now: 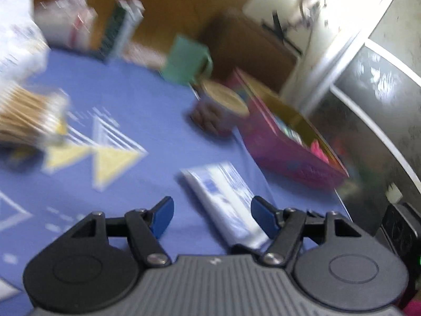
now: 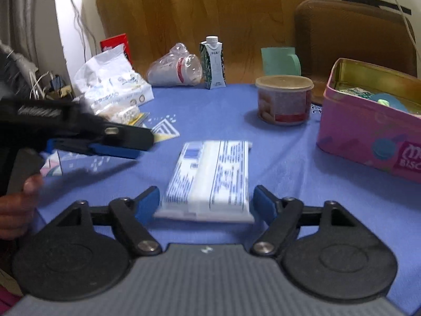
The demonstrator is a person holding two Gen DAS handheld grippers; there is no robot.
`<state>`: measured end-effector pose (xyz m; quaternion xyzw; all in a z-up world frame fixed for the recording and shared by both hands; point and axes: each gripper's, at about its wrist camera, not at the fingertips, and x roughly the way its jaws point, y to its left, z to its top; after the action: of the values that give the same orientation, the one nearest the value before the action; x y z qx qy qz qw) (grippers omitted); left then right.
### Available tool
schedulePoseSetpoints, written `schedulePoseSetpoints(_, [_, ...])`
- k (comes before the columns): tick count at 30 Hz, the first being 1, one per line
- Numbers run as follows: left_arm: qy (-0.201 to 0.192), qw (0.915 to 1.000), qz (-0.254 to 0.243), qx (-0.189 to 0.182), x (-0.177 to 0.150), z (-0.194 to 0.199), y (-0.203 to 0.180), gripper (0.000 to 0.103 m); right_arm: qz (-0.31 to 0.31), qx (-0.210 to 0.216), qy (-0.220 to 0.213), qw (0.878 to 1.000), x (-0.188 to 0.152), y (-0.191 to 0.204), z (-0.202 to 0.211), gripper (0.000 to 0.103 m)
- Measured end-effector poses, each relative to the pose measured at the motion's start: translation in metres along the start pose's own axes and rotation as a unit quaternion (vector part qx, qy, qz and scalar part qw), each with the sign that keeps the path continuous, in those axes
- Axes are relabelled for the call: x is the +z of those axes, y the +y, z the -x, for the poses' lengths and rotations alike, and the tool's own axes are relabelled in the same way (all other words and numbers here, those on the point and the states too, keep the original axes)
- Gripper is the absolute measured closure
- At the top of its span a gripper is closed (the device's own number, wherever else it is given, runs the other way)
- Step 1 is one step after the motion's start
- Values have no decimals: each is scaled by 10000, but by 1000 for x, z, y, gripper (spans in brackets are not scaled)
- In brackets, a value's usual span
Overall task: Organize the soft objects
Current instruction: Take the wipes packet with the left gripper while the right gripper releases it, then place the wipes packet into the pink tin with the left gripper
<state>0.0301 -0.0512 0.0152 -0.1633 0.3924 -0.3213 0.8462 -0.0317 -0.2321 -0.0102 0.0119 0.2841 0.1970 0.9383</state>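
Note:
A flat white and blue soft packet [image 2: 208, 179] lies on the blue tablecloth [image 2: 223, 115]. My right gripper [image 2: 206, 205] is open, its blue fingertips either side of the packet's near end. In the left wrist view the packet [image 1: 226, 205] lies just ahead and right of my open, empty left gripper [image 1: 211, 217]. The left gripper also shows in the right wrist view [image 2: 115, 146], at the left over the cloth. A pink biscuit tin [image 2: 368, 137] stands open at the right, with items inside; it also shows in the left wrist view [image 1: 289, 147].
A lidded tub [image 2: 284, 100], a green mug [image 2: 280, 60], a milk carton [image 2: 213, 63], a bagged stack of cups [image 2: 175, 69] and a tissue pack [image 2: 113, 81] stand at the back. A bundle of cotton swabs [image 1: 29, 115] lies at the left. Wooden chairs stand behind the table.

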Motion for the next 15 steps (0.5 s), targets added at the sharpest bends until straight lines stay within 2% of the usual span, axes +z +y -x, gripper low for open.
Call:
schedulePoseSetpoints(1, [-5, 10000, -58, -6, -2, -6, -6, 38, 92, -12, -12, 10000, -2, 2, 0, 22])
schedulePoseSetpoints(2, [56, 9998, -174, -6, -2, -12, -12, 48, 213, -16, -28, 9998, -4, 5, 1, 23])
schedulePoseSetpoints(3, [149, 9996, -259, -8, -1, -18, -18, 49, 306, -25, -49, 9995, -6, 7, 1, 24])
schedulePoseSetpoints(6, [109, 9984, -552, 112, 5, -27, -38, 49, 390, -142, -211, 9989, -7, 5, 6, 25])
schedulePoseSetpoints(10, [-90, 9946, -1006, -257, 31, -33, -75, 49, 398, -510, -843, 9943, -4, -8, 26, 25])
schedulePoseSetpoints(15, [-330, 9803, -1860, -574, 64, -70, -141, 49, 141, -1222, -1588, 9796, 15, -46, 55, 25])
